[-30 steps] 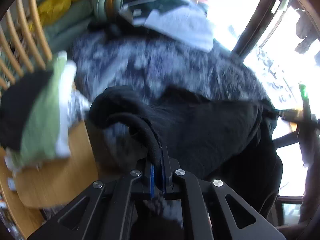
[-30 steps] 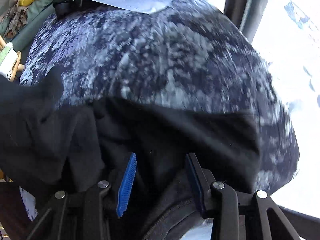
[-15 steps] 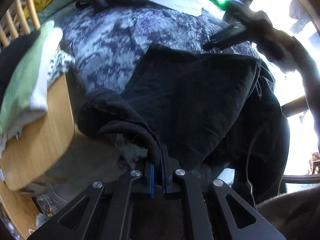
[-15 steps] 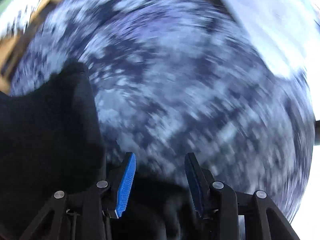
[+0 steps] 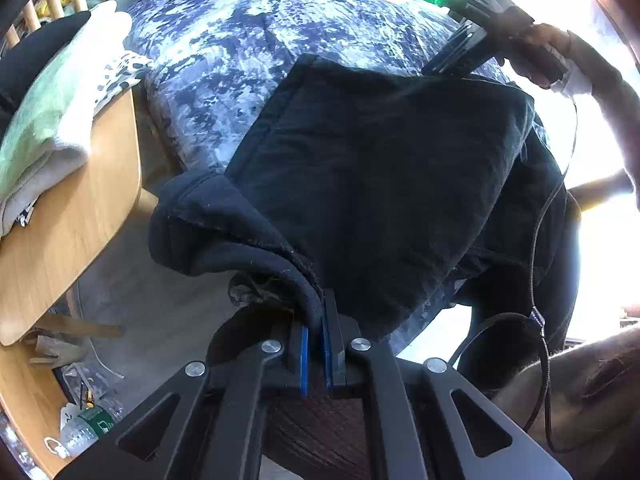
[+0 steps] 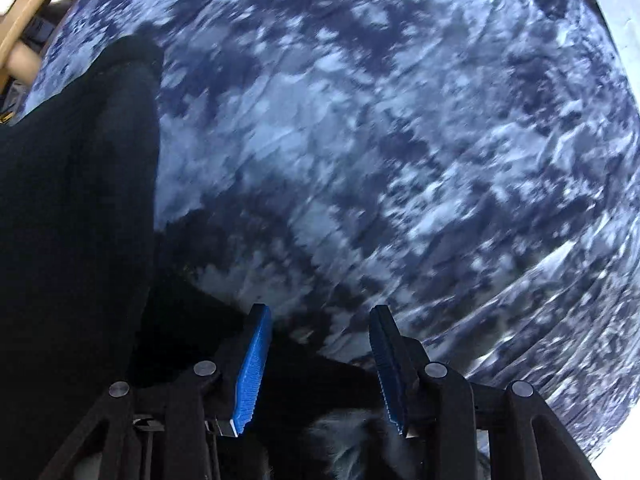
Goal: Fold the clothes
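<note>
A black fleece garment (image 5: 380,168) lies folded over on a bed with a blue and white mottled cover (image 5: 240,52). My left gripper (image 5: 316,320) is shut on the garment's thick near hem, which curls up to the left. In the left wrist view my right gripper (image 5: 452,60) hovers at the garment's far right corner, held by a person's hand (image 5: 540,52). In the right wrist view the right gripper (image 6: 320,320) is open, with nothing between its blue pads. The black garment (image 6: 72,200) fills that view's left side, over the cover (image 6: 400,140).
A wooden chair (image 5: 80,200) stands left of the bed, carrying a stack of folded clothes (image 5: 52,112). Plastic bottles (image 5: 84,428) lie on the floor below it. A person's leg (image 5: 580,380) and a black cable (image 5: 536,280) are at the right. Bright windows glare behind.
The right gripper has let go of the garment, swung off its far edge and now faces the bare cover. The garment lies flatter. My left gripper keeps its hold on the hem.
</note>
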A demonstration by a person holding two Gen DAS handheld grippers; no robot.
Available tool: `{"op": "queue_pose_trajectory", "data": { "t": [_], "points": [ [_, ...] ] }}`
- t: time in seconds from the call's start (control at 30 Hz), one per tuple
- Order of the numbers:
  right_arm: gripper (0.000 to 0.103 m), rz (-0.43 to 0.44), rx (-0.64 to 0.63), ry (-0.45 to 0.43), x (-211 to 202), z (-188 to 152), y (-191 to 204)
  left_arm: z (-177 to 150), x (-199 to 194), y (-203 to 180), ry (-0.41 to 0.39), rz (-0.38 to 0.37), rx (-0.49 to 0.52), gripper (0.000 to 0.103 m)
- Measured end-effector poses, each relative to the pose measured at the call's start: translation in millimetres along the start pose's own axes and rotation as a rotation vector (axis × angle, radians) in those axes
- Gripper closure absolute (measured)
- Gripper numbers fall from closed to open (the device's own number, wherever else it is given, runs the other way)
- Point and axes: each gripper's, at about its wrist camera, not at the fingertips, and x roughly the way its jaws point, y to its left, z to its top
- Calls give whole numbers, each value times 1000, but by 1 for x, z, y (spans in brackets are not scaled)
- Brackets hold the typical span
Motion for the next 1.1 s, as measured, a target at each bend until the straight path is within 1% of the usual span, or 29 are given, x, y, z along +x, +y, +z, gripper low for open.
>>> {"op": "queue_pose_trajectory", "data": {
  "t": [0.23,0.3,0.37,0.47,0.57,0.73,0.87,0.9,0.93,1.03,1.1],
  "points": [
    [61,77,-48,-7,-3,-4,11,-1,-5,5,-9,-17,-10,98],
    [61,94,-65,-22,-9,-6,13,-2,-5,4,-9,-15,-4,98],
    [61,119,-89,-4,-10,-8,17,-1,-5,3,-11,-15,3,98],
    [61,134,-134,37,-7,-14,26,-1,-5,5,-12,-23,1,98],
    [61,105,-176,56,-3,-20,34,0,-5,6,-15,-29,-3,98],
    [61,87,-132,47,5,-16,28,1,-7,4,-22,-28,4,98],
    [64,31,-143,41,12,-19,33,3,-11,5,-35,-32,1,98],
    [73,17,-147,37,11,-21,36,3,-12,5,-39,-34,1,98],
    [92,9,-130,41,10,-23,38,4,-13,4,-47,-31,1,98],
    [98,-42,-70,49,1,-28,41,7,-19,3,-79,-20,3,98],
    [99,-84,-28,53,-5,-32,43,11,-25,4,-112,-13,4,98]
  ]
}}
